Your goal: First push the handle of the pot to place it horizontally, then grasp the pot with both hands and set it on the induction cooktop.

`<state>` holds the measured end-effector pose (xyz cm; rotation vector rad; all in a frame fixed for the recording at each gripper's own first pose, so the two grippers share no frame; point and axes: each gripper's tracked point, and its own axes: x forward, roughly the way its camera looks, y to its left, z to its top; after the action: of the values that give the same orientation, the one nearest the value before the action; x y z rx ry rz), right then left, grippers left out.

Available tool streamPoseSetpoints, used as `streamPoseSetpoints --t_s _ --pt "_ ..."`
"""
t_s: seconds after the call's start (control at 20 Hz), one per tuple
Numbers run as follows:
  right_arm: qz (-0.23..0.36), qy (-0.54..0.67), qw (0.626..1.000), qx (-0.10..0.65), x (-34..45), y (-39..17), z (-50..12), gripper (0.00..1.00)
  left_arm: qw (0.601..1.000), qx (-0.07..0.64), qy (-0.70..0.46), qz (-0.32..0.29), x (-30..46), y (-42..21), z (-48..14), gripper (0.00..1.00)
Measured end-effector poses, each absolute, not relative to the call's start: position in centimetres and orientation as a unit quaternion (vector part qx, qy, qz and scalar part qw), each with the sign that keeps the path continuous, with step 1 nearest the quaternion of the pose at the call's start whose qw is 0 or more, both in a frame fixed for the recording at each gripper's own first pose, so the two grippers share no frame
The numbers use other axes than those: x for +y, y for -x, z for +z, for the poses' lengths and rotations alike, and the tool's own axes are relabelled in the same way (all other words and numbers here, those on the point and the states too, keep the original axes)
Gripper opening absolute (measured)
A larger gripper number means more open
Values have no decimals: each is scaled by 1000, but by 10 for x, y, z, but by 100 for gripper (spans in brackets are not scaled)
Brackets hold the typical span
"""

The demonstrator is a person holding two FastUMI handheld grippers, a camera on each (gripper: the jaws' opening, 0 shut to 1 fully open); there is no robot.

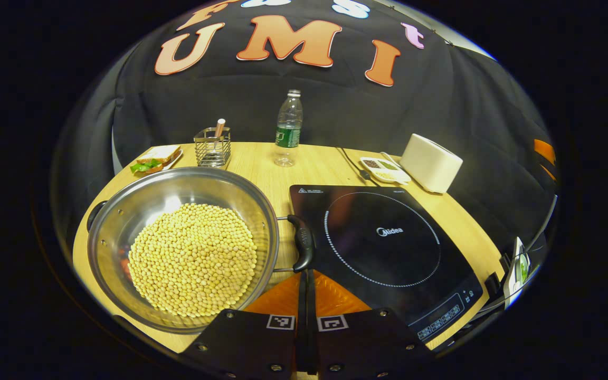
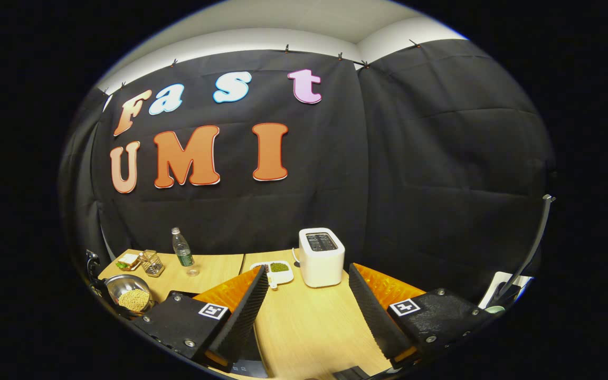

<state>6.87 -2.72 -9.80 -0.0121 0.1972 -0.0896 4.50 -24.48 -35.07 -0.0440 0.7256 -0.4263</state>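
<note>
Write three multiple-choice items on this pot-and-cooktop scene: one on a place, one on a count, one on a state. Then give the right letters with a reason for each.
1. Where does the pot stand?
A. On the wooden table, beside the cooktop
B. On the cooktop's ring
C. On the toaster

2. How many bottles stand on the table?
A. None
B. One
C. Three

3. How do the two tools stand?
A. Both shut
B. Left tool shut, right tool open
C. Left open, right shut

Answers:
1. A: the pot of beans rests on wood, its near handle reaching the cooktop's edge.
2. B: a single clear bottle stands by the back wall.
3. B: the left fingers meet with no gap and grip nothing; the right fingers are spread wide over bare table.
</note>
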Motion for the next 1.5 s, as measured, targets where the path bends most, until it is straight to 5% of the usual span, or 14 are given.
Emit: streamPoseSetpoints --t_s 0.6,0.75,0.8,1.05,1.1,1.25,1.5 --pt "32 7 993 112 100 -63 -118 96 967 212 27 -139 -116 -71 -246 1" --pt "51 1 991 122 140 -66 -131 96 975 191 40 -107 -70 -82 -236 16" --pt "56 1 990 127 154 -66 -137 96 977 184 43 -100 -56 -85 -233 10" --pt "69 -13 987 147 226 -69 -166 96 981 177 35 -71 8 -98 -242 45" --pt "70 -15 985 155 240 -69 -175 96 980 177 34 -80 14 -102 -245 40" --pt "87 -11 980 177 286 -72 -201 96 976 189 42 -94 29 -112 -263 75" --pt "93 20 970 225 337 -79 -253 96 968 227 32 -105 46 -137 -300 75"
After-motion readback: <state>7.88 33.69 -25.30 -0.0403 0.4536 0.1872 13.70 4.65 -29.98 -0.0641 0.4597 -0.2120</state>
